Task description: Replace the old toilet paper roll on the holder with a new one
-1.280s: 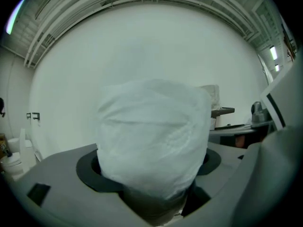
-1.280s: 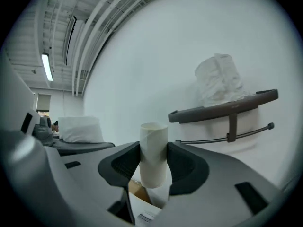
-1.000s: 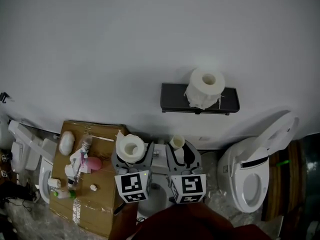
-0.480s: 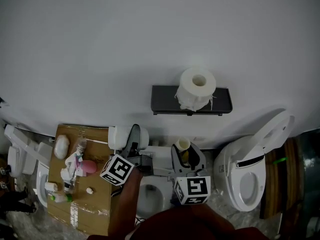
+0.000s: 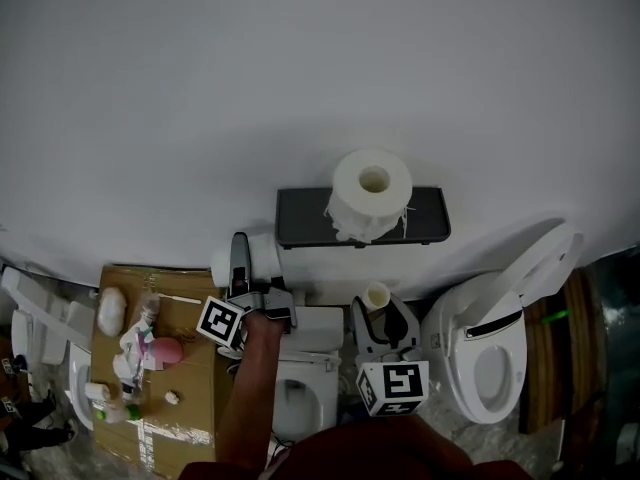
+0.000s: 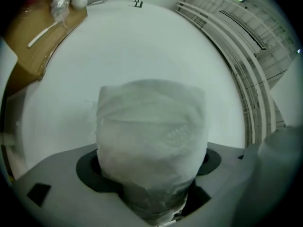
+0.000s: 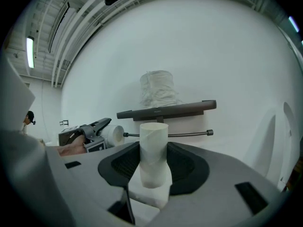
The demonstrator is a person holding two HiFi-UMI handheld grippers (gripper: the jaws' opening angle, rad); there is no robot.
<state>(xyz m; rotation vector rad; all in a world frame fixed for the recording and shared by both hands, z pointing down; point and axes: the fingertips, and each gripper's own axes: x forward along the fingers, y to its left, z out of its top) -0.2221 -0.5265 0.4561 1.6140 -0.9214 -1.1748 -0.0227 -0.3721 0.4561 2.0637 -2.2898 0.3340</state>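
Observation:
My left gripper [image 5: 254, 264] is rolled onto its side and shut on a full white toilet roll [image 5: 264, 258], which it holds just left of the dark holder shelf [image 5: 300, 218]. In the left gripper view that roll [image 6: 151, 141] fills the space between the jaws. Lower and to the right, my right gripper [image 5: 384, 318] is shut on an empty cardboard tube [image 5: 377, 295], held upright. The right gripper view shows the tube [image 7: 154, 148] in front of the holder's thin bar [image 7: 189, 134], with the left gripper [image 7: 87, 131] and its roll [image 7: 113, 135] at the bar's left end.
Another loosely wrapped roll [image 5: 369, 192] stands on top of the shelf. A white toilet [image 5: 495, 343] with its lid up is at the right. A cardboard box [image 5: 190, 408] with several small items sits at the left, and a white fixture [image 5: 305, 368] lies below the grippers.
The left gripper rolled onto its side and carried the full roll up toward the holder's left end. The right gripper drifted slightly right with the tube.

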